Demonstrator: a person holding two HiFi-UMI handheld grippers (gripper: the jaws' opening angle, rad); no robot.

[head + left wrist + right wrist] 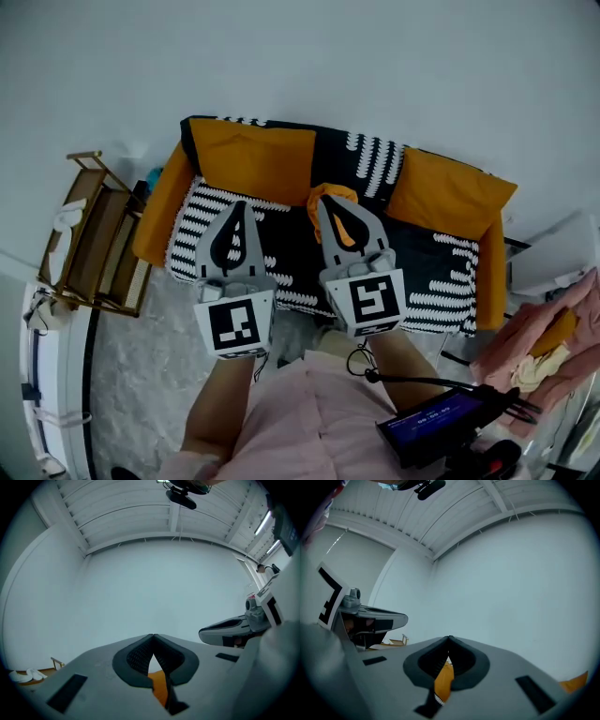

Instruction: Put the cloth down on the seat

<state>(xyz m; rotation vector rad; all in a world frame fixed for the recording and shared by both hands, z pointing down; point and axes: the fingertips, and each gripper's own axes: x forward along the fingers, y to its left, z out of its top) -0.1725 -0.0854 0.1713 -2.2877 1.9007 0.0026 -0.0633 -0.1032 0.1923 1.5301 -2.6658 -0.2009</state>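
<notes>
An orange cloth [334, 199] bunches around the tip of my right gripper [323, 202], whose jaws are shut on it, above the middle of the sofa seat [291, 248]. Orange fabric [443, 679] fills the gap behind the closed tips in the right gripper view. The seat has a black cover with white dashes, and orange cushions [253, 159] lean on the backrest. My left gripper [239, 206] hovers beside it on the left, shut, with nothing seen held. In the left gripper view its tips [153, 635] meet against the pale wall, and some orange [159, 684] shows below them.
A wooden rack [89, 239] stands left of the sofa, with white slippers [23, 674] on it. A heap of pink fabric [553, 333] lies at the right. A dark blue device [441, 422] with cables hangs near the person's waist. A bare white wall rises behind the sofa.
</notes>
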